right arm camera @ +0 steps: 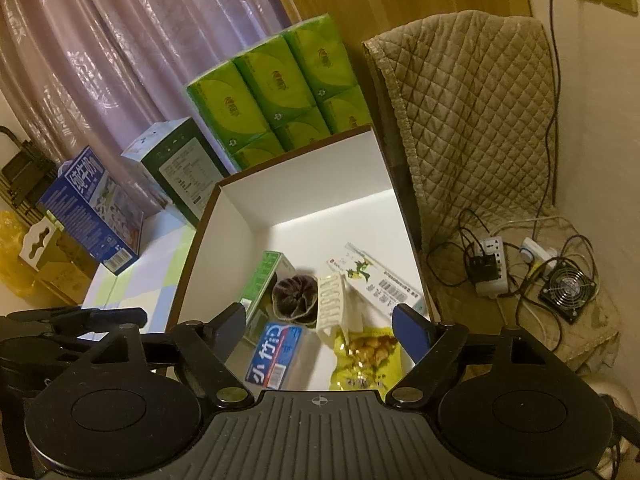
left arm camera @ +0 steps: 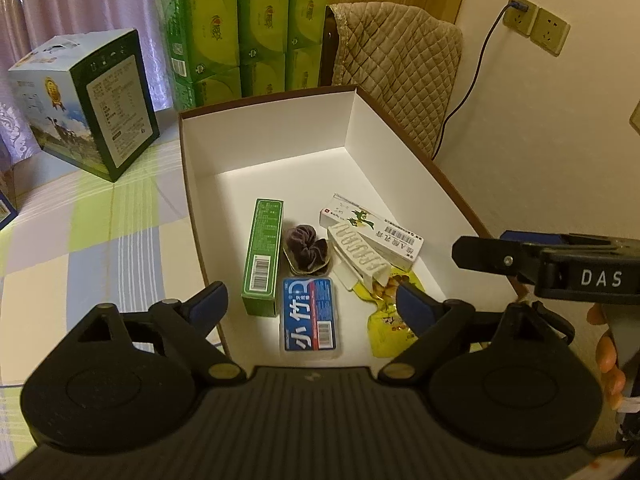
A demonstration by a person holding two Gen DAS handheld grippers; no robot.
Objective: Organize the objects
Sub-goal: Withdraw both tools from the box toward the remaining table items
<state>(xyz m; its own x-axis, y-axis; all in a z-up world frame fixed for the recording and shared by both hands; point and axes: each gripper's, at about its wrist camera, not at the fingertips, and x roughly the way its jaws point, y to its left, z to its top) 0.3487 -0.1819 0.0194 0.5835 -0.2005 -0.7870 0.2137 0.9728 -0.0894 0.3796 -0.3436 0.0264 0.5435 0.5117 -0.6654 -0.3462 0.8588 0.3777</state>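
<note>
Both claws, left (left arm camera: 310, 304) and right (right arm camera: 320, 324), gape empty above the box (left arm camera: 400, 128); six items ahead lie inside, sorting seemingly near complete.

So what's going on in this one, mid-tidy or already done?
A person holds two grippers over an open white box on a checked cloth. Both the left gripper and the right gripper hover with jaws open, holding nothing. Already lying in the box are a green carton, a blue pack, a dark scrunchie, a white hair clip, a white tube box and a yellow snack pouch.
</note>
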